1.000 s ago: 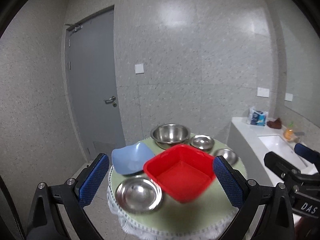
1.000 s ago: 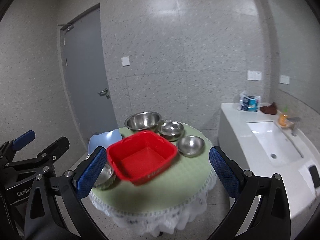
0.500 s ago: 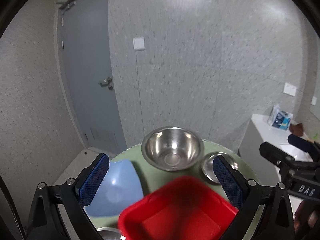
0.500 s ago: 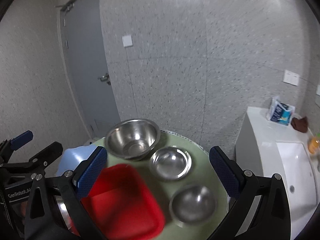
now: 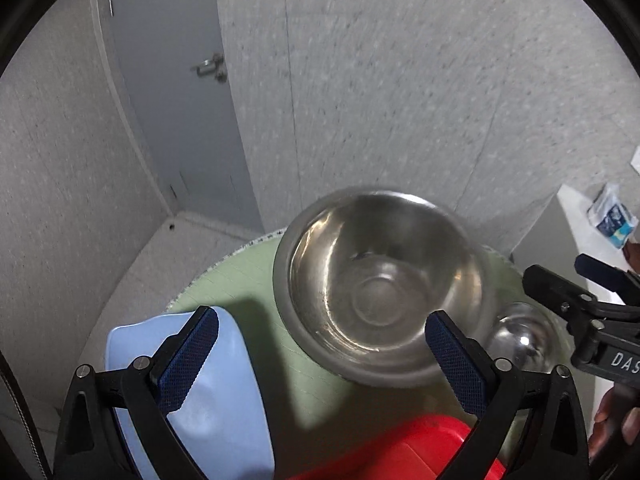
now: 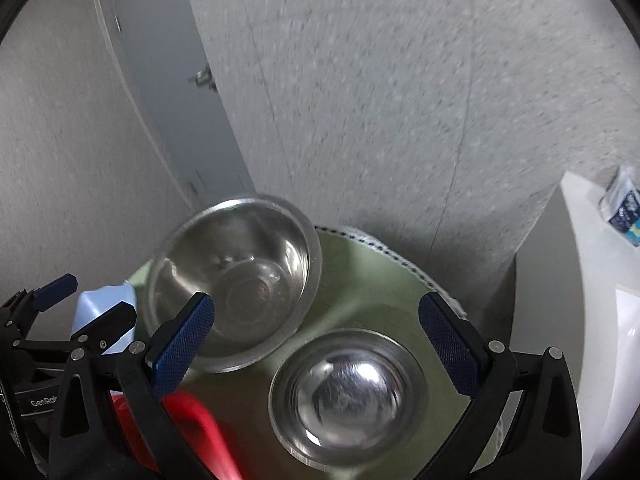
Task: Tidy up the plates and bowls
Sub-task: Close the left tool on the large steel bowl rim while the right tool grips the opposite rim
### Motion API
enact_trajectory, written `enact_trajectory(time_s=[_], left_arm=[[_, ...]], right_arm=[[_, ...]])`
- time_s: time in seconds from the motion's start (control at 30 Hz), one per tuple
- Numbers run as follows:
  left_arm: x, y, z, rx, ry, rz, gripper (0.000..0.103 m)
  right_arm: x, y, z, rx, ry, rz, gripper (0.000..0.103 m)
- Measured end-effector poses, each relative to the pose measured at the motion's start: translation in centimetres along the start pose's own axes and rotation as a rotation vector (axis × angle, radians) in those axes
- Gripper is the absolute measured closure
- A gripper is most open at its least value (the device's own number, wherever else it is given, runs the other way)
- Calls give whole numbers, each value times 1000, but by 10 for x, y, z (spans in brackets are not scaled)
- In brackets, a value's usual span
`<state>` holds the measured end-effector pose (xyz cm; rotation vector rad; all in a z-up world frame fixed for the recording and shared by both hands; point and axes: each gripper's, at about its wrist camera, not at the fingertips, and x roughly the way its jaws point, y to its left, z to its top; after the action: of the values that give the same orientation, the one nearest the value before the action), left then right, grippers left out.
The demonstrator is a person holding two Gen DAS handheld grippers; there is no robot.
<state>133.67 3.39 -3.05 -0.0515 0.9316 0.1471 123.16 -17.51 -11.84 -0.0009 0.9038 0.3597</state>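
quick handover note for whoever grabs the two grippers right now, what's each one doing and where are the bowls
Left gripper: open, holding nothing, above the large deep stainless steel bowl.
Right gripper: open, holding nothing, above the smaller shallow steel bowl.
On the round green-covered table: the large bowl at the far side, the smaller bowl to its right, a light blue plastic dish to its left, a red square plastic basin at the near edge.
Done: nothing stacked or gripped that these views show.
Left: all of the sorting. Probably start by closing on a steel bowl's rim.
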Motion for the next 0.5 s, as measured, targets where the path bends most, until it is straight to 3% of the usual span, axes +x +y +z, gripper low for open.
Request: enact_trajectory(time_s=[0.13,0.2,0.27,0.3,0.4,0.47,0.5], left_arm=[[43,0,29,-6,21,-19,8],[65,3,38,0,46,-7,16],[89,7,44,-3,91,-13,32],[101,8,48,-10,109,-18,34],[133,6,63,-25,144,-18,35],[149,3,69,-18,148,-1,40],[155,1,72,-14,149,5,41]], right_arm=[[36,-4,11,-5,60,9,0],[52,-7,15,1,101,17,1],[67,-8,18,0,129,39,5],[74,-9,20,-3,140,43,8],[90,-12,21,-9,164,59,20],[103,-11,21,-22,195,76,38],[107,-11,21,-23,204,85,42]])
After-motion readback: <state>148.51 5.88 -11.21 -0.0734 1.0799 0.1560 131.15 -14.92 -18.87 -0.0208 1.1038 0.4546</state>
